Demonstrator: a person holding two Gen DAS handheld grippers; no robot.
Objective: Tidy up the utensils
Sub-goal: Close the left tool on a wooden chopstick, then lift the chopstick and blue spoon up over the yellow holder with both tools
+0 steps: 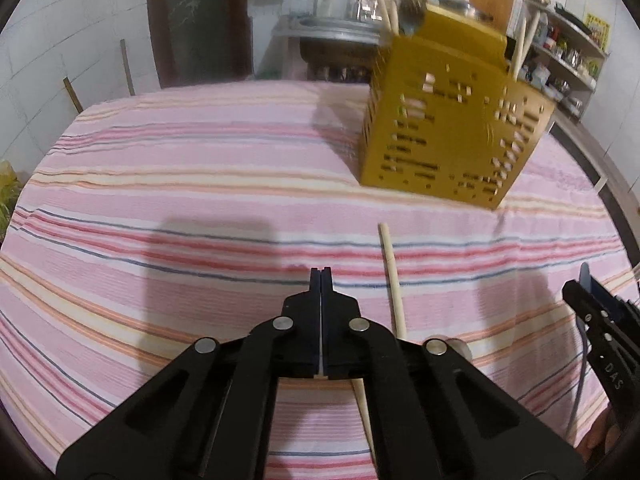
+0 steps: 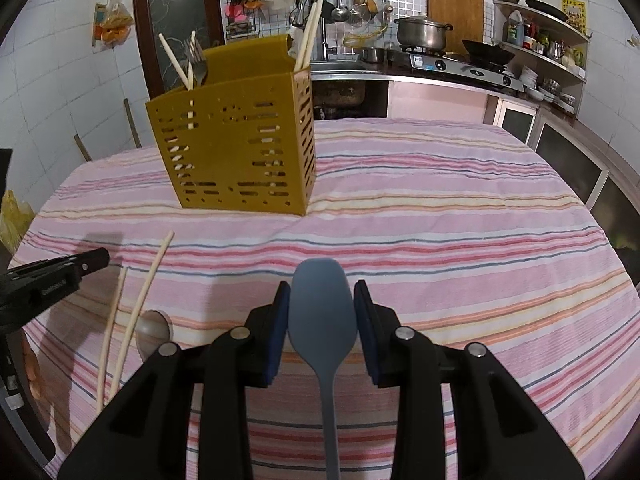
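A mustard-yellow slotted utensil holder (image 1: 452, 120) (image 2: 236, 148) stands upright on the striped cloth, with chopsticks and a fork (image 2: 198, 66) in it. My left gripper (image 1: 321, 280) (image 2: 100, 258) is shut just above the cloth, with nothing showing at its tips. One loose chopstick (image 1: 393, 280) (image 2: 150, 284) lies right of it and runs under its right finger. A second chopstick (image 2: 112, 336) and a metal spoon (image 2: 154, 330) (image 1: 460, 346) lie close by. My right gripper (image 2: 322, 286) (image 1: 580, 292) is shut on the head of a blue-grey silicone spoon (image 2: 322, 312), whose handle runs back beneath it.
The pink striped tablecloth (image 2: 440, 208) covers the whole table, with bare cloth to the right of the holder. Behind the table are a sink counter, a stove with a steel pot (image 2: 422, 32) and shelves. A yellow bag (image 2: 14, 220) sits off the table's left edge.
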